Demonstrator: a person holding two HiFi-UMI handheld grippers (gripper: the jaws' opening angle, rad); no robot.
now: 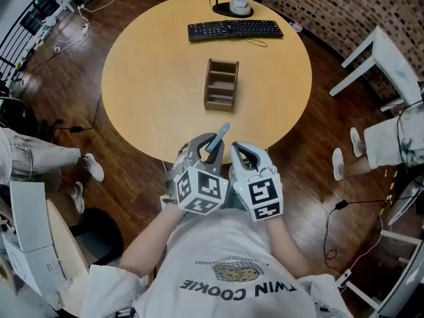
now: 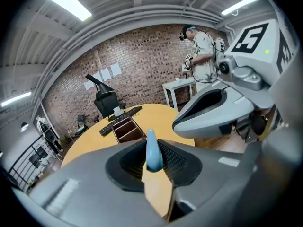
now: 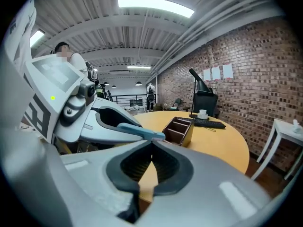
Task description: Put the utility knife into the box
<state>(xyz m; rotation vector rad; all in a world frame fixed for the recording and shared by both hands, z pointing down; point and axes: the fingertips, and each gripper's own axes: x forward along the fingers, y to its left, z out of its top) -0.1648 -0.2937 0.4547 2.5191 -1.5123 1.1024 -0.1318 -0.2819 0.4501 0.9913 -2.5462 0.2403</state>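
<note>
A person's left hand-held gripper is clamping its two jaws on a light blue plastic utility knife. The knife is standing up between the ribbed black pads, and its rounded end is poking out past the jaw tips. The right hand-held gripper is hovering just beside the left one, on its right. Its jaws are resting together at the tips and are carrying nothing. Both are hanging over the near edge of a round, light wooden tabletop.

A dark brown wooden box with open compartments is sitting ahead of both hand-held grippers, well apart from them, near the middle of the tabletop. Beyond the box, farther from the hand-held grippers, a black computer keyboard is lying. A white cup is sitting just past it at the far edge.
</note>
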